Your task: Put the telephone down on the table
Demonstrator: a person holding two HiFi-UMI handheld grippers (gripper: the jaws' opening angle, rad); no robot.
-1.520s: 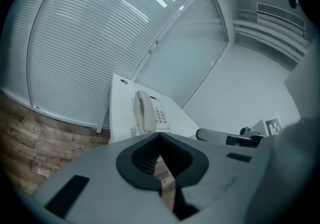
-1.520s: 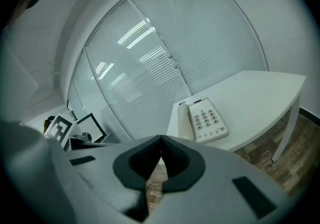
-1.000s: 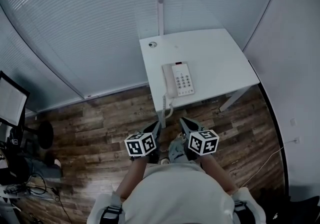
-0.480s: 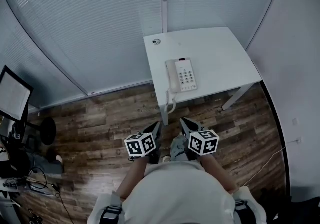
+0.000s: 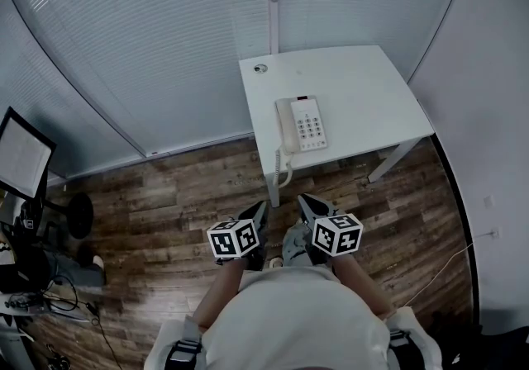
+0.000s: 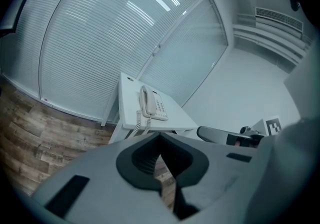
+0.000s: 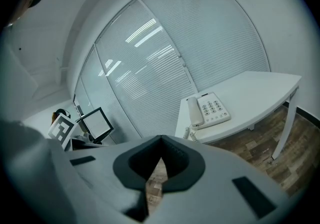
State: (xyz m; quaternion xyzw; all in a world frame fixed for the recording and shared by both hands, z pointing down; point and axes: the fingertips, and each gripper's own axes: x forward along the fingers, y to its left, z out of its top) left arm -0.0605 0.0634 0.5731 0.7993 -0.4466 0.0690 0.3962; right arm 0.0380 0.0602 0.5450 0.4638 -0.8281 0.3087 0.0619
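Observation:
A white telephone [image 5: 301, 125] sits near the front edge of a small white table [image 5: 364, 92], its handset in the cradle on the left and its coiled cord [image 5: 278, 172] hanging over the edge. It also shows as the telephone [image 6: 151, 103] in the left gripper view and the telephone [image 7: 208, 108] in the right gripper view. My left gripper [image 5: 261, 209] and right gripper [image 5: 301, 201] are held close to my body over the floor, well short of the table. Both are shut with nothing between the jaws.
Frosted glass walls with blinds [image 5: 149, 46] stand behind and left of the table. A white wall [image 5: 488, 112] runs along the right. A monitor [image 5: 21, 166] and office gear stand at far left. Wood-plank floor [image 5: 165, 203] lies between me and the table.
The view has shifted slightly, so the table and telephone sit a little further right and nearer. Both grippers stay shut and in the same place before my body.

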